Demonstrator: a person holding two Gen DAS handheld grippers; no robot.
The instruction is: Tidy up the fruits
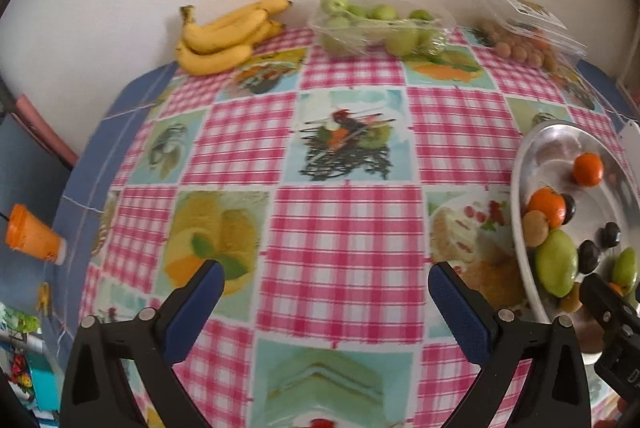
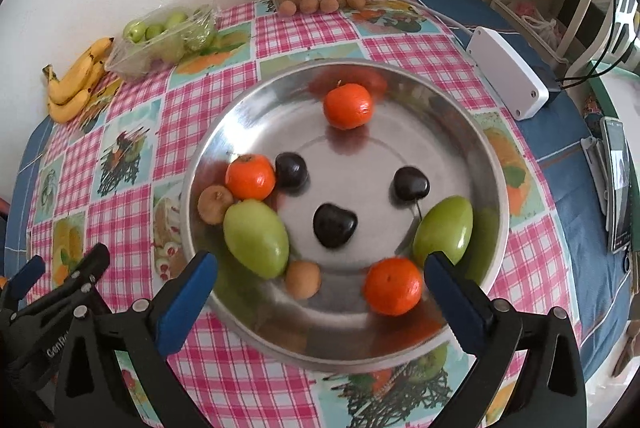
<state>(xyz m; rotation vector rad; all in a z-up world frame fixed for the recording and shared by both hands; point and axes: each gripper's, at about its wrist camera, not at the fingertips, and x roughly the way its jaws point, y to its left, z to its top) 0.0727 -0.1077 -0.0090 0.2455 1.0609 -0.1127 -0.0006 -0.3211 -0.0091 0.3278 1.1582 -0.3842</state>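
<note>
A steel bowl (image 2: 400, 67) on the checked tablecloth holds three tangerines (image 2: 348, 105), two green fruits (image 2: 256, 238), three dark plums (image 2: 334, 225) and two small brown fruits (image 2: 303, 278). My right gripper (image 2: 320, 260) hangs open over the bowl's near side. A tangerine (image 2: 393, 286) lies just inside its right finger, and the pads grip nothing. My left gripper (image 1: 326, 268) stands open over bare tablecloth to the left of the bowl (image 1: 520, 167), with nothing between its fingers. It also shows in the right wrist view as the left gripper (image 2: 64, 264).
Along the back wall lie bananas (image 1: 224, 35), a clear tray of green fruits (image 1: 380, 27) and a clear lidded box of small brown fruits (image 2: 320, 1). A white box with a cable (image 2: 508, 71) and a phone (image 2: 618, 183) sit on the right. An orange cup (image 1: 34, 234) lies beyond the left edge.
</note>
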